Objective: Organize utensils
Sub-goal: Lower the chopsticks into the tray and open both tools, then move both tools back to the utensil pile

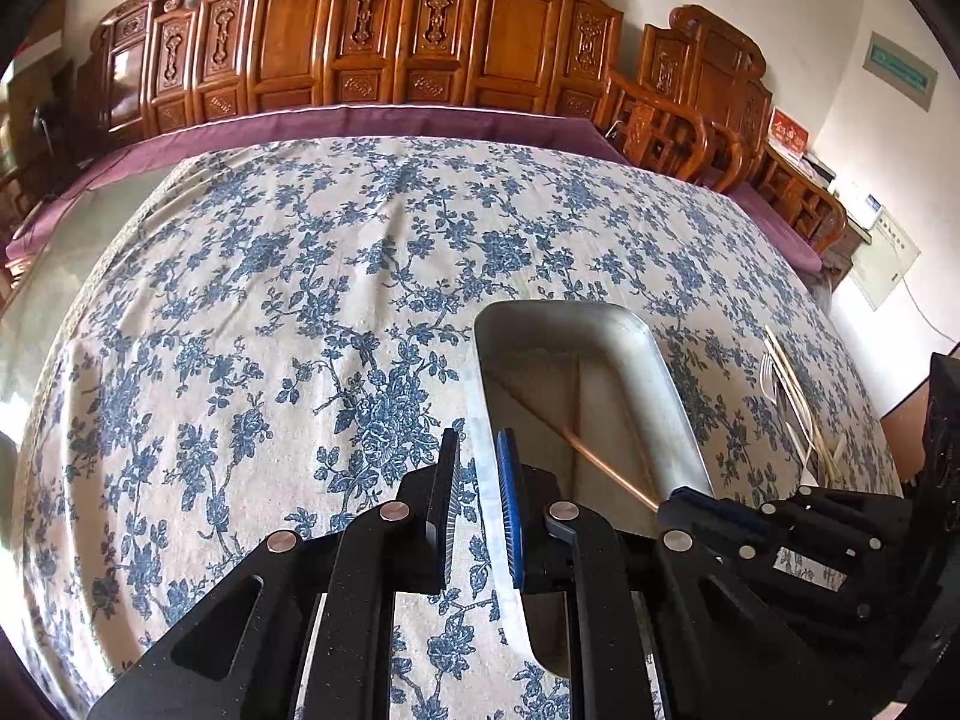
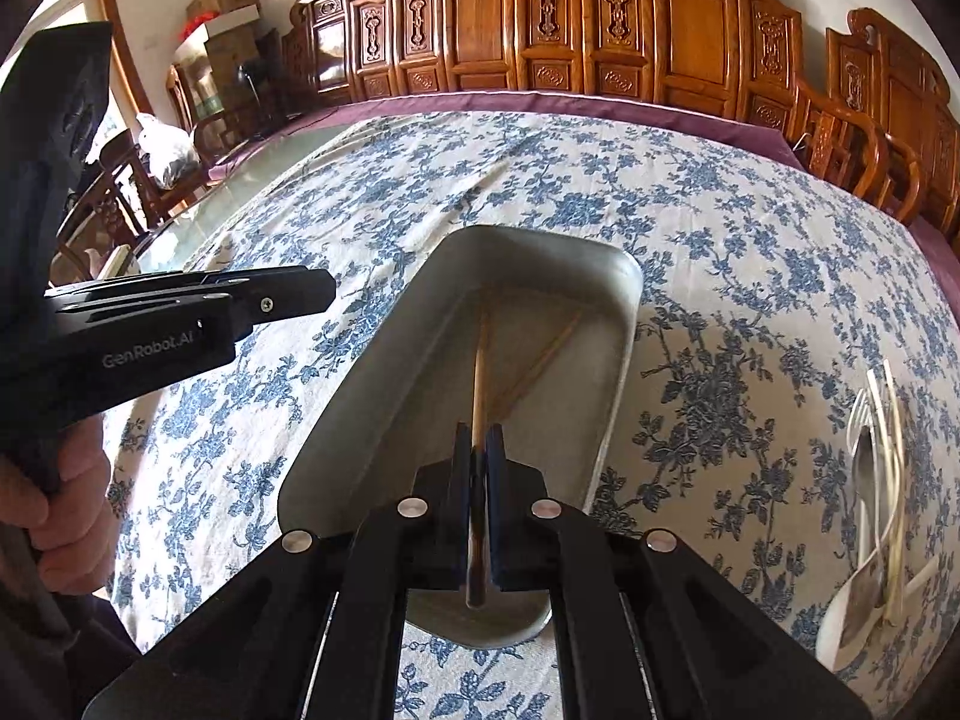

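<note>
A metal tray (image 2: pixel 606 384) lies on the floral tablecloth; it also shows in the left wrist view (image 1: pixel 654 378). My right gripper (image 2: pixel 478 450) is shut on a wooden chopstick (image 2: pixel 478 384) and holds it over the tray, tip pointing into it. The same chopstick (image 1: pixel 606 468) and right gripper (image 1: pixel 690 501) show in the left wrist view. My left gripper (image 1: pixel 478 468) is open and empty at the tray's left rim; it also shows at the left of the right wrist view (image 2: pixel 318 294). A pile of utensils (image 2: pixel 882 450), a fork, a spoon and pale chopsticks, lies right of the tray; it shows too in the left wrist view (image 1: pixel 792 396).
The table wears a blue floral cloth (image 1: pixel 300 300) over a purple one (image 1: pixel 360 120). Carved wooden chairs (image 1: pixel 420 30) line the far edge. A white spoon (image 2: pixel 852 618) lies at the near end of the pile.
</note>
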Available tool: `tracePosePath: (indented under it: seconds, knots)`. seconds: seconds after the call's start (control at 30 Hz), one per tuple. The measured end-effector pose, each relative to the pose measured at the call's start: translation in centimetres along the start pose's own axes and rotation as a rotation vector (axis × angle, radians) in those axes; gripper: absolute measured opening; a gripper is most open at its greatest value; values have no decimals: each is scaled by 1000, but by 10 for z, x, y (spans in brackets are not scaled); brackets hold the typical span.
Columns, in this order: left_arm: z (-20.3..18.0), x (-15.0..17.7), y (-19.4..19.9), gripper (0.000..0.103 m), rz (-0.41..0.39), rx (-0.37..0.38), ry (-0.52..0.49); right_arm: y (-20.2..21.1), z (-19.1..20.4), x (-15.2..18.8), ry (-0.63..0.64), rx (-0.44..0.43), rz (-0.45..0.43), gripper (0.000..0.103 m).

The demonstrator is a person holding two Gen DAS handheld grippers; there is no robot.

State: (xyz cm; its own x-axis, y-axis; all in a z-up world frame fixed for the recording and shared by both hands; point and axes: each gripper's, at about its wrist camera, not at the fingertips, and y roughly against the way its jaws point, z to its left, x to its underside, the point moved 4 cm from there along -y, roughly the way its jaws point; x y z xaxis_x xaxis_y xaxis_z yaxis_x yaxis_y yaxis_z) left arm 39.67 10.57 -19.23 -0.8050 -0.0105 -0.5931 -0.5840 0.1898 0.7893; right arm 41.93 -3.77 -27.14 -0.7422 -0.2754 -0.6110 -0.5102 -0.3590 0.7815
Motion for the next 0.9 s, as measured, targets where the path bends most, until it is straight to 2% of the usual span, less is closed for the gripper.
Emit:
tracePosePath:
  seconds: [0.13, 0.27, 0.4, 0.53, 0.7, 0.9]
  knots:
    - [-4, 1, 2, 12, -6, -2, -8, -2, 0, -1, 0, -26, -3, 7]
    - [-8, 2, 5, 12, -11, -4, -18, 6, -5, 0, -12, -53, -22, 27]
    - [-16, 2, 7, 14, -18, 7, -26, 25, -14, 0, -6, -48, -58, 27]
    - [-33, 4, 11, 28, -28, 23, -46, 61, -43, 10, -24, -6, -105, 27]
    - [-62, 7, 13, 43, -34, 57, -77, 98, -92, 34, -54, 77, -121, 26]
    - [-100, 10, 12, 44, -28, 85, -118, 130, -159, 63, -119, 202, -116, 26]
